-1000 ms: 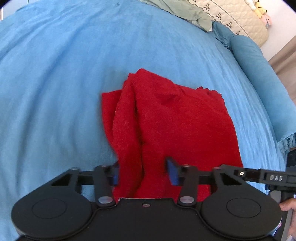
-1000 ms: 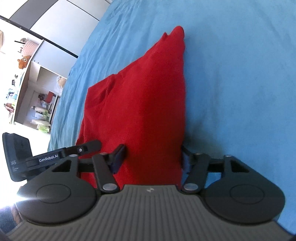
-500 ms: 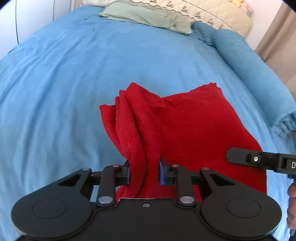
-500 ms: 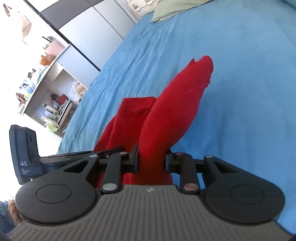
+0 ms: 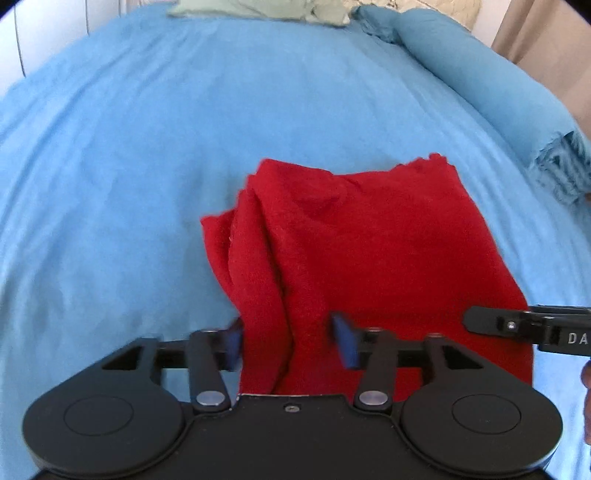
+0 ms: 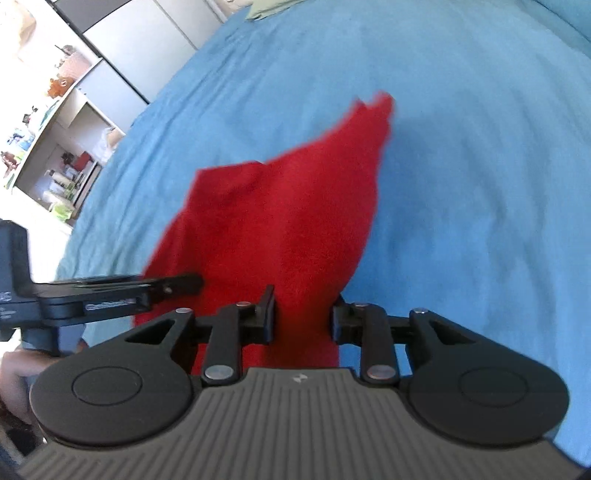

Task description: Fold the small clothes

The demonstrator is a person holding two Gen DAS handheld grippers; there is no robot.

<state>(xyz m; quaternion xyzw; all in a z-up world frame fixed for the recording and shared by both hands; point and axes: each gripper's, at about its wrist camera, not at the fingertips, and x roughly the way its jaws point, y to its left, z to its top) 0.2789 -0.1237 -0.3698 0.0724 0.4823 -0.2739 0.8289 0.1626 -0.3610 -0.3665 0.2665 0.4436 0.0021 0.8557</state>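
Note:
A red knitted garment (image 5: 362,243) lies bunched on the blue bedspread (image 5: 129,155), with thick folds along its left side. My left gripper (image 5: 290,343) sits at the garment's near edge with its jaws apart, the cloth lying loose between them. In the right wrist view the same red garment (image 6: 280,221) rises to a pointed corner. My right gripper (image 6: 303,314) straddles its near end, with its jaws parted and close to the cloth. Each gripper's tip shows in the other's view.
A blue bolster (image 5: 480,74) runs along the bed's right side. A pale green cloth (image 5: 266,9) lies at the far end. Shelves with clutter (image 6: 48,155) and grey cupboard doors (image 6: 122,48) stand beyond the bed's left edge.
Both grippers had closed on the garment half a second ago. Now both have opened again, the left wider. The red cloth has settled lower and flatter.

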